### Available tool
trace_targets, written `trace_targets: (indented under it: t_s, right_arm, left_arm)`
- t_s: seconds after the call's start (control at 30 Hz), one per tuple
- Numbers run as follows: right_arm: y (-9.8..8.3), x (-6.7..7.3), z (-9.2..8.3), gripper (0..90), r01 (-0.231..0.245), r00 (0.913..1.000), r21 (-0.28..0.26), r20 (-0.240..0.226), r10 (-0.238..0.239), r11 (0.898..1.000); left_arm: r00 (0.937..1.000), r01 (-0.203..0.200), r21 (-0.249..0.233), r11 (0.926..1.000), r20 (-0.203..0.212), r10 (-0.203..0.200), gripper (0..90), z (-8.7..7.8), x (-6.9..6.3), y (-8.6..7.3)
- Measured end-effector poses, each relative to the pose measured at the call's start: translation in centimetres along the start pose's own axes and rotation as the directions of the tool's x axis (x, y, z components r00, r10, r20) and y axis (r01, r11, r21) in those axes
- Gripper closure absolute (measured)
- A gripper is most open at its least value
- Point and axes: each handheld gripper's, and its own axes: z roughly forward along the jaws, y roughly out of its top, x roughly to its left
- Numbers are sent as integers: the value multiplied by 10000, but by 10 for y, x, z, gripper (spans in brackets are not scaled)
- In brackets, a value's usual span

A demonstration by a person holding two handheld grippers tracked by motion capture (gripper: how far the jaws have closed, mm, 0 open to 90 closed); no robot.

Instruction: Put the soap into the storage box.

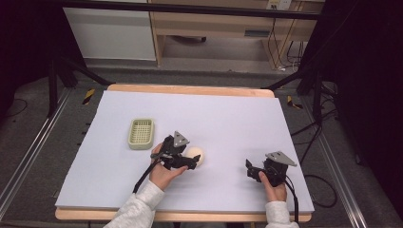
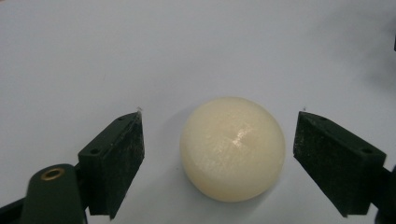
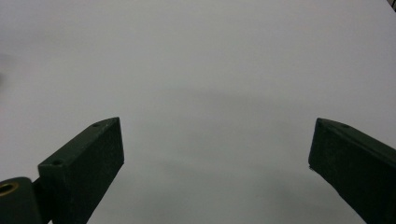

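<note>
Your left gripper (image 2: 219, 154) sits low over the table, its matte black jaws spread wide on either side of the cream ball (image 2: 232, 148) without touching it. That ball is smooth, round and faintly glossy, resting on the pale sheet (image 1: 228, 118) near the middle. Your right gripper (image 3: 217, 163) also stands apart-jawed over bare sheet. Beside the ball lies a pale green ribbed tray (image 1: 141, 133).
</note>
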Motion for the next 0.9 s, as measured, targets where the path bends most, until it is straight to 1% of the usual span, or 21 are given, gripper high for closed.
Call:
trace_targets:
  t_s: [0.07,0.17,0.4,0.47,0.5,0.63,0.67,0.9]
  right_arm:
    - [0,0,0,38,15,10000,-6,9,-15,10000]
    - [0,0,0,37,-8,10000,-1,-6,8,10000]
    - [0,0,0,37,12,10000,-6,-9,-12,10000]
    - [0,0,0,37,-11,10000,3,-10,11,10000]
    - [0,0,0,38,15,10000,-8,-2,-15,10000]
    - [0,0,0,37,11,10000,-10,-6,-12,10000]
    - [0,0,0,37,7,10000,-7,-5,-7,10000]
    - [0,0,0,37,14,10000,-10,-8,-14,10000]
  left_arm:
    - [10000,-39,60,10000,-8,39,162,2,-1,0]
    - [10000,13,130,9999,29,-13,163,6,-2,0]
    - [9999,-135,327,9994,81,133,159,12,-4,0]
    - [9999,-115,379,9992,101,112,155,14,-5,0]
    - [9998,-182,451,9988,108,177,154,15,-5,0]
    - [9999,-80,514,9986,108,75,156,18,-5,0]
    - [9999,-136,547,9984,83,132,158,19,-5,0]
    - [9999,-164,843,9963,53,160,166,24,-5,-2]
